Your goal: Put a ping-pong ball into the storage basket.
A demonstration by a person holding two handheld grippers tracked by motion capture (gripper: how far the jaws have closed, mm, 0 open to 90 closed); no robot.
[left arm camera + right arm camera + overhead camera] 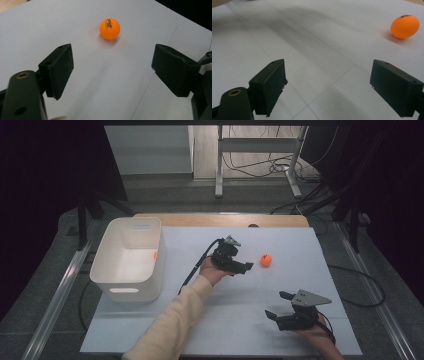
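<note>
An orange ping-pong ball (266,260) lies on the white table sheet (225,320), right of centre. My left gripper (244,267) is held just left of the ball and points at it, a short gap away. In the left gripper view its jaws stand wide apart, so the gripper (112,65) is open with nothing between them, and the ball (110,28) lies ahead on the sheet. My right gripper (276,304) rests near the front right, open and holding nothing. In the right gripper view (327,72) the ball (405,26) lies far off at the upper right.
A white plastic bin (125,262) stands at the table's left side, with a small orange spot (155,255) at its right wall. A wooden strip (220,220) runs along the far edge. Cables and a metal stand lie on the floor beyond.
</note>
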